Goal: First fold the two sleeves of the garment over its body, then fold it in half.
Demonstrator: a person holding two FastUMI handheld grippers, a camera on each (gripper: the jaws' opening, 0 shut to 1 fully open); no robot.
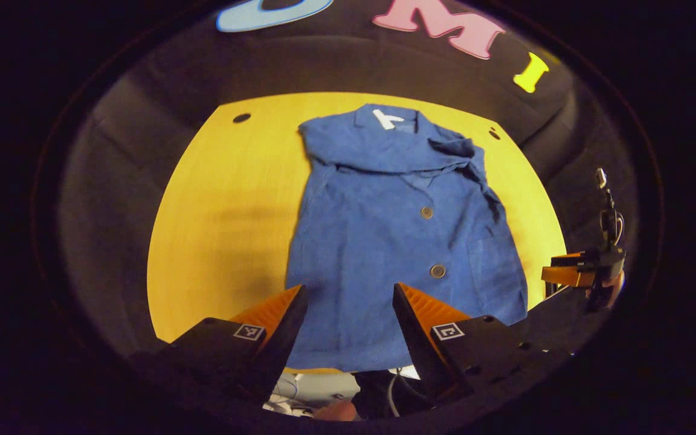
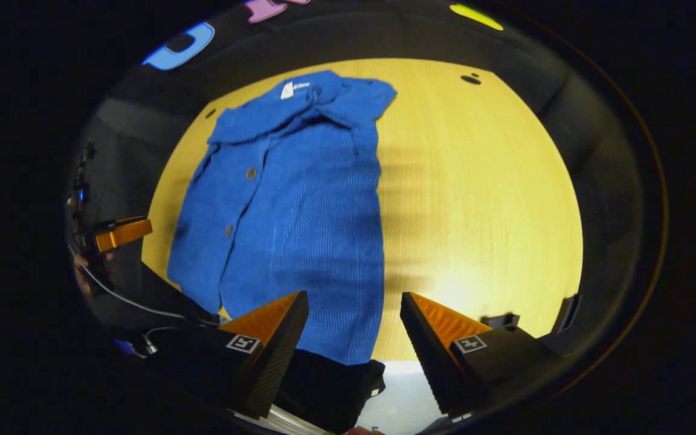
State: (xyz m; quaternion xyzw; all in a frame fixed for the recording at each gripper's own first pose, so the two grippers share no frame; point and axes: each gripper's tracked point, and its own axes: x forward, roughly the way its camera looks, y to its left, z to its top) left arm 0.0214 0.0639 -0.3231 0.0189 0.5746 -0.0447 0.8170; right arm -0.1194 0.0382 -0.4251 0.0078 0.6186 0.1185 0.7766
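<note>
A blue button-up garment (image 1: pixel 384 241) lies flat on the round yellow table (image 1: pixel 227 211), collar at the far side, hem at the near edge. Both sleeves lie folded across its upper body. My left gripper (image 1: pixel 349 290) is open, hovering just above the hem's left part with nothing between its fingers. In the right gripper view the garment (image 2: pixel 299 205) stretches from the far side to the near edge of the table (image 2: pixel 475 181). My right gripper (image 2: pixel 354 296) is open above the hem's right corner, holding nothing. Each gripper also shows at the other view's side: the right gripper (image 1: pixel 583 272) and the left gripper (image 2: pixel 118 232).
Black cloth walls ring the table. Small dark holes (image 1: pixel 241 118) (image 2: pixel 470 78) mark the far tabletop. Bare wood lies to the garment's left in the left gripper view and to its right in the right gripper view. A dark object (image 2: pixel 330 386) and cables sit below the near edge.
</note>
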